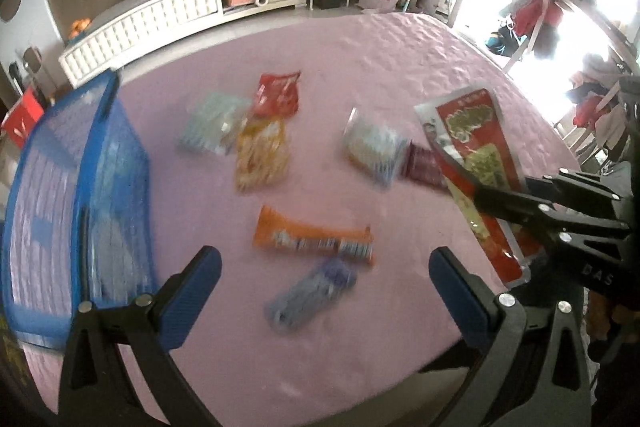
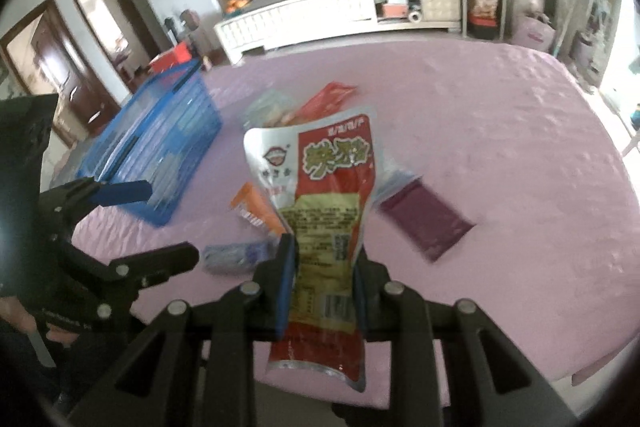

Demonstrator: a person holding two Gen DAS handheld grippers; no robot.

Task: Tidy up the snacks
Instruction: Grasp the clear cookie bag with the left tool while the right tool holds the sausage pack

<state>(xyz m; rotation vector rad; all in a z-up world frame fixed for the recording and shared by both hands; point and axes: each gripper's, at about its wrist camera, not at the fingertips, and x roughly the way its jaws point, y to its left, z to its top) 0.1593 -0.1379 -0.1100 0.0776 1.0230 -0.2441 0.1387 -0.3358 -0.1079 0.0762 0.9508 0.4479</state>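
**Right tool carrying red packet; basket drop pending**

Right tool [image 2: 322, 279]: jaws closed narrow on a red and silver snack packet [image 2: 320, 195], pads pressing its lower half. The packet stands up from the pads, clear of the surface, its top edge free and slightly curled.

Left tool [image 1: 324, 291]: jaws spread wide, nothing between them. It hangs above the surface, just beside the blue mesh basket [image 1: 72, 195], and over a blue-grey packet [image 1: 310, 293] and an orange packet [image 1: 316, 239].

Surface: a pink quilted cover [image 1: 380, 67]; whether it covers a counter or a bed cannot be told. Loose on it are a yellow packet [image 1: 262, 157], a small red packet [image 1: 278, 95], two pale clear-wrapped packets [image 1: 212, 129] [image 1: 374, 147] and a dark purple packet [image 2: 426, 217]. Both views are motion-blurred, so labels on these are unreadable.

Basket: sits at the left edge of the cover, well apart from the held packet. Its contents cannot be made out through the mesh.

Assessment: the step in hand appears to be transfer of the red packet toward the basket. The next move calls for carrying it leftward across the loose packets, bringing it above the basket rim, then parting the jaws. The packet is long and limp, so its free end could catch the rim if carried low. At least seven packets remain outside; the task looks early.
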